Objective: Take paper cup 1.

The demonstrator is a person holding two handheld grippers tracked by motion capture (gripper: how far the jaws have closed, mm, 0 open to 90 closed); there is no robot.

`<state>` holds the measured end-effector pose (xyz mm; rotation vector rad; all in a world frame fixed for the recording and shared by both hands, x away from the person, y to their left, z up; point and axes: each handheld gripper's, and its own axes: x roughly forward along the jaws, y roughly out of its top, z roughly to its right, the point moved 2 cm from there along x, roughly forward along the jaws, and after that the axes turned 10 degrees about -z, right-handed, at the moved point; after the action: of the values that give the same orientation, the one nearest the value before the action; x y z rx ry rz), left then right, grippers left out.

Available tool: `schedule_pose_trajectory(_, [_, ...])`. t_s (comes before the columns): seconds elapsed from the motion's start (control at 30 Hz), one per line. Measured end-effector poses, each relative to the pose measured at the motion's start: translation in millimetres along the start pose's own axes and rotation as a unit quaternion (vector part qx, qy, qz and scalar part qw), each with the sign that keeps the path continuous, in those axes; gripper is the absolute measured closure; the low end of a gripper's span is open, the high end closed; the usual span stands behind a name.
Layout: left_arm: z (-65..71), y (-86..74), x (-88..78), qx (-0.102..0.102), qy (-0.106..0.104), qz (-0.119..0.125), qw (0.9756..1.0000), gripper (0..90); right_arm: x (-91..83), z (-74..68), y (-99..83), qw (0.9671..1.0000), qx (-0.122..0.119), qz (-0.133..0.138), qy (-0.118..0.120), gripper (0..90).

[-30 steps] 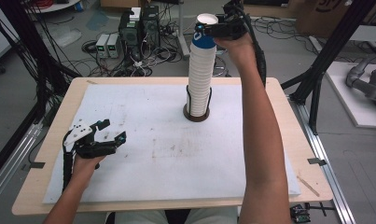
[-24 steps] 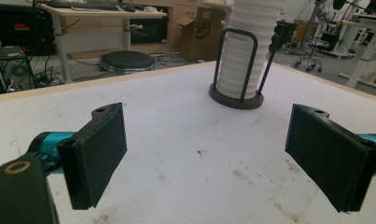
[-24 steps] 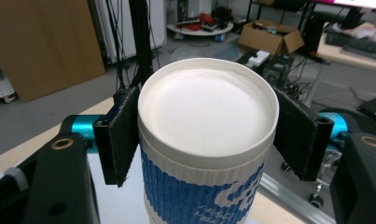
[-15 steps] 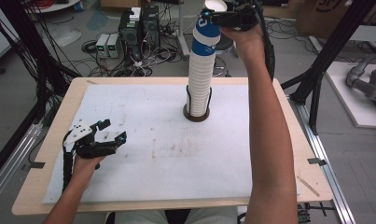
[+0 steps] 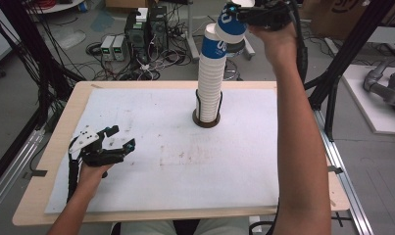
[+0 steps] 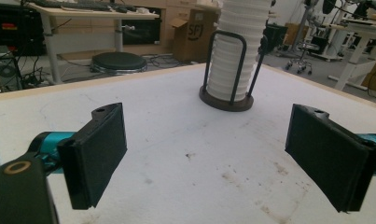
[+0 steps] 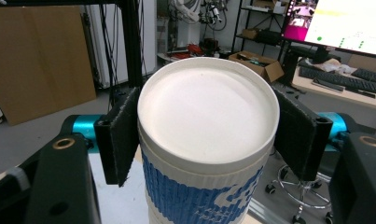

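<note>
A blue-and-white paper cup (image 5: 230,28) is pinched by the right gripper (image 5: 244,17) at the top of the high view, toward 1 o'clock, tilted and lifted partly off the tall stack of white cups (image 5: 209,83). In the right gripper view the cup (image 7: 204,140) is seen upside down, its white base facing up, with both black pads (image 7: 122,135) pressed against its sides near the top; the jaws have just been closing a little on it. The stack is held upright in a dark wire holder (image 5: 206,117) with a round base, set on the white mat (image 5: 185,161) at about 12 o'clock of the mat's centre. The mat is laid on a wooden table (image 5: 53,147). The left gripper (image 5: 122,139) is rested on the mat at 8 o'clock, well apart from the stack, jaws spread wide with nothing between them. In the left gripper view the stack (image 6: 234,51) and holder (image 6: 225,100) are seen ahead, between the two spread pads (image 6: 99,149).
</note>
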<state>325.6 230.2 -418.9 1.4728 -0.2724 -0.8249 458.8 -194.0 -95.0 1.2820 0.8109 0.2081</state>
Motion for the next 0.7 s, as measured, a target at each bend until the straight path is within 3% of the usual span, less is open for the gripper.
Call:
schedule_pose_trajectory(0.2, [3.5,0.6,-1.9,0.008,-0.009,0.005,0.9999,12.3,-25.7,-1.7,-18.8,0.9999,-0.014,0.004,0.003,30.2])
schedule_pose_trajectory(0.33, [6.3,1.2,-1.9,0.013,-0.017,0.010,0.9997,12.3,-41.0,-7.3,-43.3,0.9996,-0.026,-0.007,0.009,30.2])
schedule_pose_trajectory(0.37, [6.6,1.2,-1.6,0.015,-0.018,0.010,0.9997,12.3,-44.8,-10.3,-56.3,0.9994,-0.030,-0.014,0.014,30.2])
schedule_pose_trajectory(0.57, [11.1,1.9,1.4,0.021,-0.030,0.010,0.9993,12.3,-42.9,-18.1,-94.8,0.9982,-0.037,-0.032,0.033,30.2])
schedule_pose_trajectory(0.7, [15.0,2.0,3.9,0.026,-0.037,0.012,0.9989,12.4,-35.0,-25.8,-123.2,0.9973,-0.029,-0.046,0.048,30.1])
